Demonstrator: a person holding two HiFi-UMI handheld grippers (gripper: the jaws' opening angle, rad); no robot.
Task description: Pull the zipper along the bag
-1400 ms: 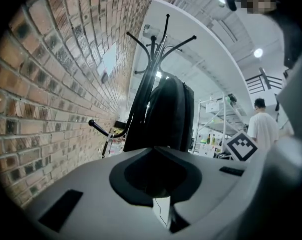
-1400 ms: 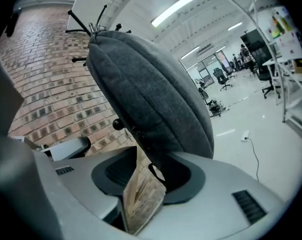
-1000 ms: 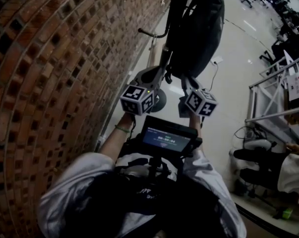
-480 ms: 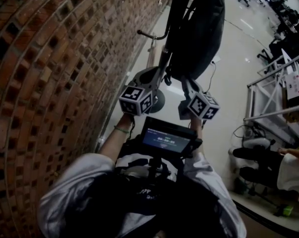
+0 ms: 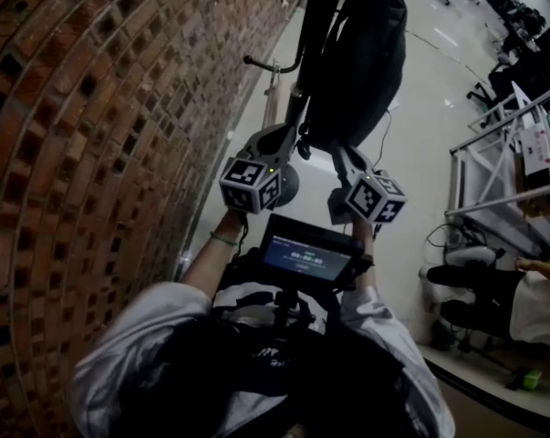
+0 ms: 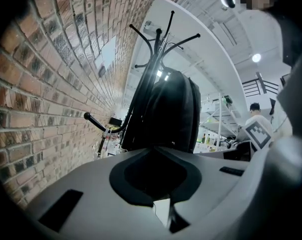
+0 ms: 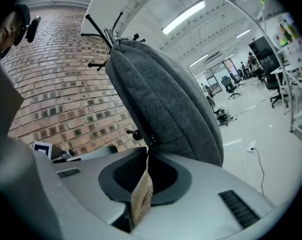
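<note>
Bag [image 5: 361, 53] hangs off the coat rack [image 5: 316, 26], directly ahead of and above both grippers. Right gripper [image 7: 145, 154] sits under the bag's lower edge, jaws closed on a tan tag [image 7: 142, 194] that runs up to the zipper pull [image 7: 151, 141] just past the jaw tips. Left gripper [image 6: 157, 153] is just beside it, on the brick wall [image 5: 92, 108] side. Its jaws are drawn together with only a thin pale slit between them. Bag bottom meets its tips; can't tell if fabric is pinched.
</note>
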